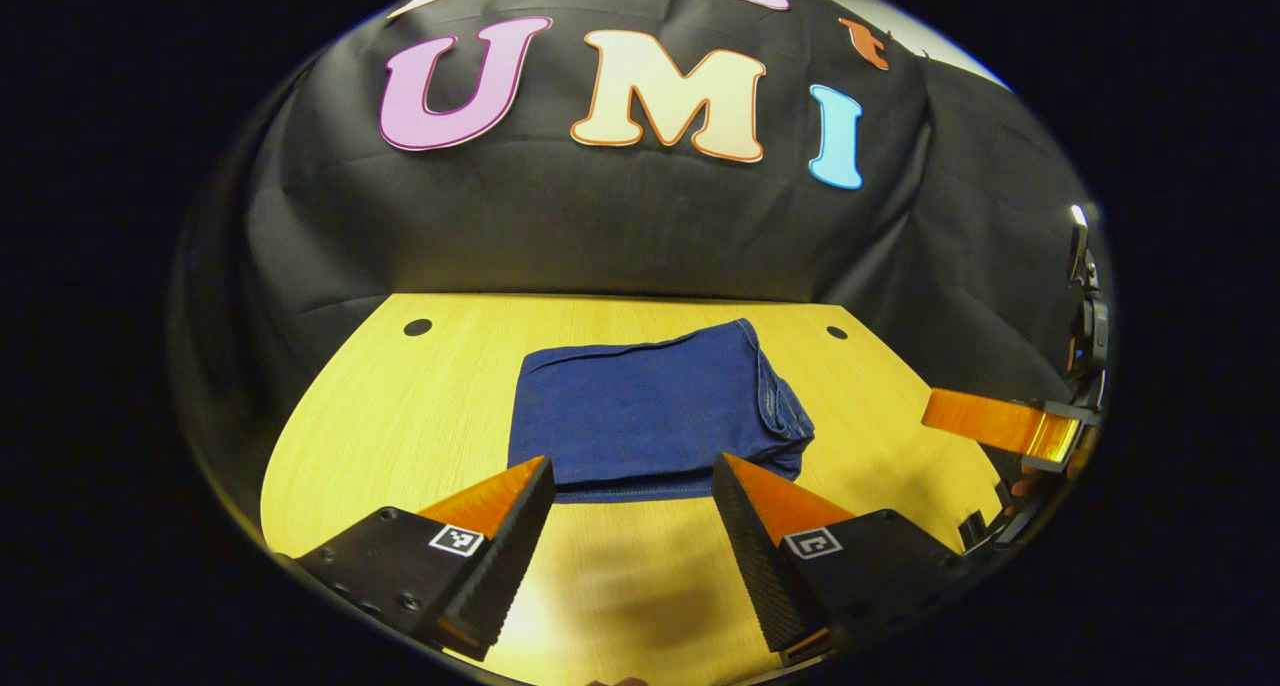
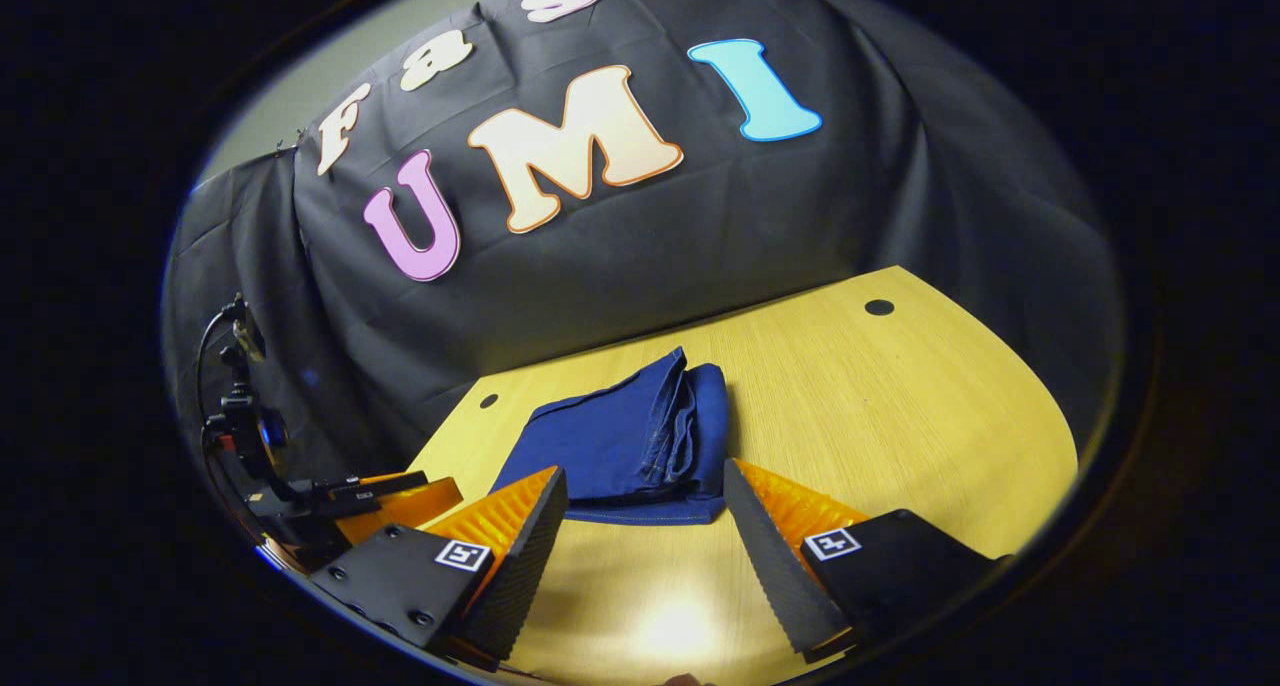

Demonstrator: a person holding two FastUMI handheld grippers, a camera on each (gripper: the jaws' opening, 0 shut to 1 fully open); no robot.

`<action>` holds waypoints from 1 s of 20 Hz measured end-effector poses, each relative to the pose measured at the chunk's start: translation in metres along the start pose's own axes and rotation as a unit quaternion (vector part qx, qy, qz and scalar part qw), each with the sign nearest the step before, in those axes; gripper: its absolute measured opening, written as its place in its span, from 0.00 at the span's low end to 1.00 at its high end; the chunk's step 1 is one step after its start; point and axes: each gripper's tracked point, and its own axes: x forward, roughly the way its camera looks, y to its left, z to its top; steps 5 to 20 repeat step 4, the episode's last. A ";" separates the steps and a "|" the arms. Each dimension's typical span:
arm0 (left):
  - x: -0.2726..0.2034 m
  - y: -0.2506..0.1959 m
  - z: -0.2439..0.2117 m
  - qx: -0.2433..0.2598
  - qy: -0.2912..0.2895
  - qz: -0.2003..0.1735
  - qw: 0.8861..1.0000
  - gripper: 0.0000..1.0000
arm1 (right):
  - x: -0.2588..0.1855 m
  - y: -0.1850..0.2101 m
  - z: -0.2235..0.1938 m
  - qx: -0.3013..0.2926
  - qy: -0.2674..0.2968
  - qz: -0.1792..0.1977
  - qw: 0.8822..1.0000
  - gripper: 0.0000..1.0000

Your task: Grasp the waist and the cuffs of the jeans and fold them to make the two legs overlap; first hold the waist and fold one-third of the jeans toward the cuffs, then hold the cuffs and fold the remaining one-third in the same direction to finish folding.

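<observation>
the jeans (image 1: 650, 411) lie folded compact mid-tabletop (image 1: 400, 416). both hand-held grippers, left (image 1: 635, 471) and right (image 2: 645, 481), hover spread and empty; likely just keep clear without snagging the stack.

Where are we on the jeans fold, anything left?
Looks done: the jeans lie as a compact layered rectangle on the table, edges stacked at one side. Nothing in hand: the left gripper and right gripper are open, short of the bundle. No further fold appears needed.
</observation>
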 end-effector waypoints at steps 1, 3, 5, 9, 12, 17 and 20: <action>-0.002 0.000 -0.003 0.003 0.001 -0.010 1.000 0.93 | -0.002 0.002 -0.004 0.004 0.000 -0.007 1.000 0.98; -0.006 -0.002 -0.008 0.007 0.004 -0.032 0.999 0.93 | -0.007 0.005 -0.007 0.014 -0.007 -0.018 1.000 0.98; -0.008 -0.003 -0.009 0.009 0.005 -0.041 0.999 0.93 | -0.010 0.008 -0.007 0.020 -0.013 -0.020 1.000 0.98; -0.008 -0.003 -0.009 0.009 0.005 -0.041 0.999 0.93 | -0.010 0.008 -0.007 0.020 -0.013 -0.020 1.000 0.98; -0.008 -0.003 -0.009 0.009 0.005 -0.041 0.999 0.93 | -0.010 0.008 -0.007 0.020 -0.013 -0.020 1.000 0.98; -0.008 -0.003 -0.009 0.009 0.005 -0.041 0.999 0.93 | -0.010 0.008 -0.007 0.020 -0.013 -0.020 1.000 0.98; -0.008 -0.003 -0.009 0.009 0.005 -0.041 0.999 0.93 | -0.010 0.008 -0.007 0.020 -0.013 -0.020 1.000 0.98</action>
